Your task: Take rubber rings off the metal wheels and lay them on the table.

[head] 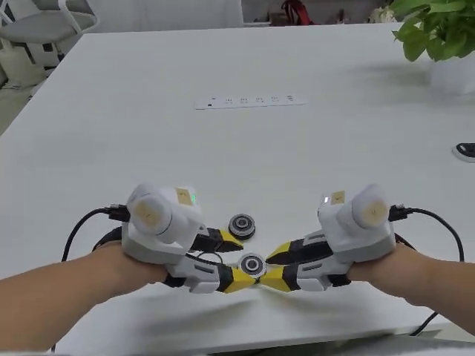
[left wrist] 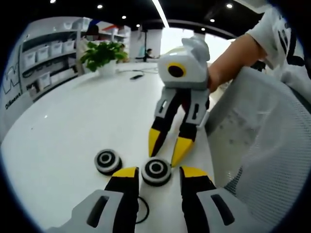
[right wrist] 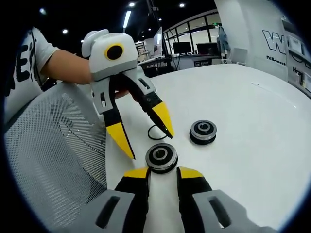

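Two wheels (head: 242,225) (head: 251,265), one loose ring (right wrist: 155,139)

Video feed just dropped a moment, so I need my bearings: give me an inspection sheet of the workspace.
Surface: white table, smooth.
Job's things: near wheel between both grippers' tips, black ring seemingly on; far wheel standing free, ring seemingly on; loose ring lying flat on the table.
Clutter: socket strip; dark object at the table's edge, unclear.
Grippers: left gripper open; right gripper open.
Cables: left cable and right cable, one from each gripper, trailing toward the near edge.
Surroundings: potted plant, white chair, shelves.
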Demonstrator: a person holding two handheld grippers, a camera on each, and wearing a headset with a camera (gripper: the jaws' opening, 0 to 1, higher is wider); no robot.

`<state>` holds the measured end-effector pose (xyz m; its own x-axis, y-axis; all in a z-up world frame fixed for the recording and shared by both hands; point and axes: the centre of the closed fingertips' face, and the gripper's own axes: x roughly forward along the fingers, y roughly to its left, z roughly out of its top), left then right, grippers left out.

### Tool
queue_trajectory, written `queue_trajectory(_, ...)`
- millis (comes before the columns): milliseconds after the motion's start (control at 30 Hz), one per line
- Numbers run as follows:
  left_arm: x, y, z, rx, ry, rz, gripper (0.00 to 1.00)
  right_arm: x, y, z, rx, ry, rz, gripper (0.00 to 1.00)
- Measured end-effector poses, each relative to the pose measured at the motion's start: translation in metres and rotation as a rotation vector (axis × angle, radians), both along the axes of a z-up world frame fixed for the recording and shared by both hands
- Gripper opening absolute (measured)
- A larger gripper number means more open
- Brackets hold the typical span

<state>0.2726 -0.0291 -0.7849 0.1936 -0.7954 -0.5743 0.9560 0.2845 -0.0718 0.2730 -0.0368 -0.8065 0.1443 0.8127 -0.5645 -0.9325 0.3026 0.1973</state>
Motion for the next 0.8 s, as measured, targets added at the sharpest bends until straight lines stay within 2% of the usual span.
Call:
queue_trajectory(300,0.0002,-0.0067,-0.0024,-0.005,0.006,-0.004,0.29,-0.0008,0.0008,-0.0014,0.005,0.007,-0.001,0.19)
queue_trajectory(433,-0.0011,-0.0064,-0.0064,0.011,0.008,-0.007,0.27,-0.0007,0.0008,-0.0022,0.005,0.009,-0.002,0.19)
queue_trajectory(633,-0.0006,-0.0065,-0.0057,0.006,-0.010,-0.009,0.20,-0.0007,0.0009,-0.0018,0.009,0.011,-0.003,0.18)
queue_trajectory(667,0.0006,-0.0075,-0.0054,0.005,-0.034,-0.015,0.19,-0.0007,0.0009,-0.0018,0.010,0.012,-0.004,0.18)
queue_trajectory(800,0.0015,-0.0062,-0.0064,0.006,-0.035,-0.005,0.17,-0.0006,0.0011,-0.0020,0.009,0.009,-0.002,0.18)
